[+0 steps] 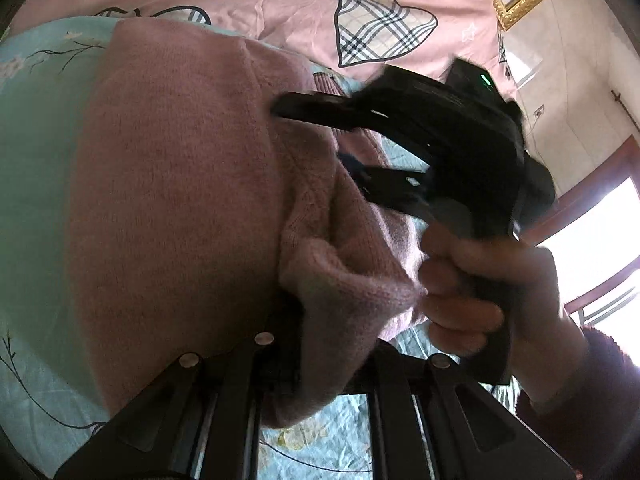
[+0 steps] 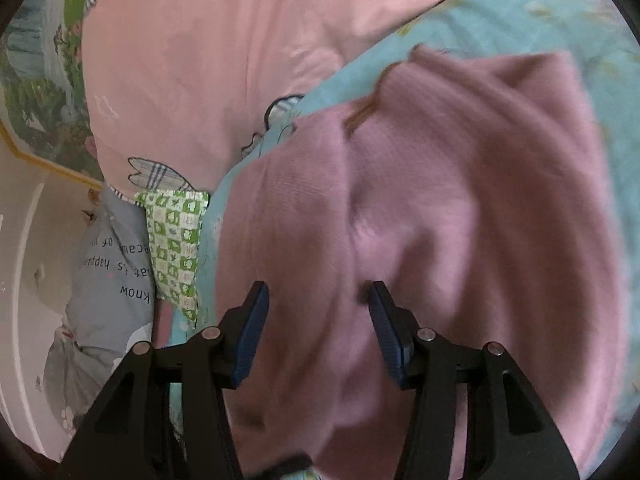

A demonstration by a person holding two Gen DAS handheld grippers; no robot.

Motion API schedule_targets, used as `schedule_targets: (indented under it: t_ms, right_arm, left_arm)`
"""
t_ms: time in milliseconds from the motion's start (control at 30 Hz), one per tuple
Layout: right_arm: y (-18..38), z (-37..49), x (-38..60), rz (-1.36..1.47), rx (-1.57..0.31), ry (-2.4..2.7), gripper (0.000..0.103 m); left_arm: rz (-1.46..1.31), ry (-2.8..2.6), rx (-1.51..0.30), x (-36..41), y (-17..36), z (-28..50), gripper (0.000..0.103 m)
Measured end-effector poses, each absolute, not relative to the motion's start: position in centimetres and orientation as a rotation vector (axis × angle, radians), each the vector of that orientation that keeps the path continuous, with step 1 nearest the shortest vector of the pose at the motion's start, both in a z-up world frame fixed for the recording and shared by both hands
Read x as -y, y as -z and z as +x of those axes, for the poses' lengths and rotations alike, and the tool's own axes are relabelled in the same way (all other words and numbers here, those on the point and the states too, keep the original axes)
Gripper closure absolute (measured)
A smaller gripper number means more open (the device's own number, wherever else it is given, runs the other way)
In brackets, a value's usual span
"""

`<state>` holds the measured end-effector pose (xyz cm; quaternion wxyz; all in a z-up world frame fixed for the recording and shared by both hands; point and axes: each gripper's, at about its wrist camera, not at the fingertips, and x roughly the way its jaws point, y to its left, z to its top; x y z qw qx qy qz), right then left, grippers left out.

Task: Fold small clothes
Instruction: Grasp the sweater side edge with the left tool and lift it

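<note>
Right wrist view is showing the right hand-held gripper (image 2: 316, 332) standing apart astride the pink sweater (image 2: 460, 240); the left hand-held gripper (image 1: 280, 364) is clamping its edge, nearer.

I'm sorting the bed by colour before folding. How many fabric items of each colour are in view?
Pink: 2, the sweater and the pink quilt
Light blue: 1, the floral sheet
Green checked: 1, the cloth
Grey: 1, the printed pillow
Total: 5

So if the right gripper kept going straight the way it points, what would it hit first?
Most likely the pink sweater: the right gripper has its jaws open with knit fabric filling the gap right ahead. Depth is unclear, so contact may already be close.
</note>
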<state>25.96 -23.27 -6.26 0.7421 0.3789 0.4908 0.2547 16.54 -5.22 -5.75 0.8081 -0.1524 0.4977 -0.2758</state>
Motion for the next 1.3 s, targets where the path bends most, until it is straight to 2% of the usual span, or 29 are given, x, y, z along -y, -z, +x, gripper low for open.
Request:
schedule_targets:
  t_ms: [33,67,100,133,367,567,700,933,1033,1133,1300]
  right_arm:
    - [6.3,26.5,22.6,0.812,-1.079,-0.569,0.06]
    - [6.3,27.0,21.9,0.793,-1.084,-0.571,0.068]
    - [6.2,27.5,21.5,0.781,-1.088,-0.573,0.08]
    - [6.2,27.7,21.3,0.778,-1.089,-0.576,0.085]
    - [1.6,27.0,24.4,0.754,-1.001,-0.607,0.087]
    - [3.1,27.2,26.3,0.734,-1.072,-0.535,0.083]
    - [4.1,26.5,26.3,0.773,-1.072,-0.521,0.085]
    - [1.5,26.6,25.6,0.669,-1.031,-0.513,0.086]
    - [-0.9,26.7,26.6,0.652,-0.958,-0.527,0.087]
    - [-1.9,26.7,28.4,0.614,-0.919,-0.51,0.087]
    - [2.2,27.3,31.5,0.595,-0.976,-0.438,0.087]
  left_arm:
    - [-0.322,0.588,-1.064,5.2,5.7,16.4,0.096]
    - [-0.318,0.587,-1.064,5.3,5.6,16.3,0.096]
    - [-0.318,0.588,-1.062,5.2,5.5,16.2,0.096]
    - [-0.322,0.591,-1.059,5.2,5.2,16.2,0.096]
    - [-0.279,0.711,-0.998,7.8,1.2,15.9,0.095]
    - [-0.261,0.694,-1.06,9.4,2.6,16.9,0.095]
    - [-0.294,0.693,-1.07,8.9,2.8,17.2,0.095]
    - [-0.283,0.736,-1.014,10.2,0.7,17.5,0.095]
    - [-0.283,0.786,-0.991,12.0,0.0,18.4,0.095]
    - [-0.265,0.822,-0.989,14.6,0.9,19.1,0.095]
    - [-0.222,0.823,-1.082,18.1,5.5,20.4,0.095]
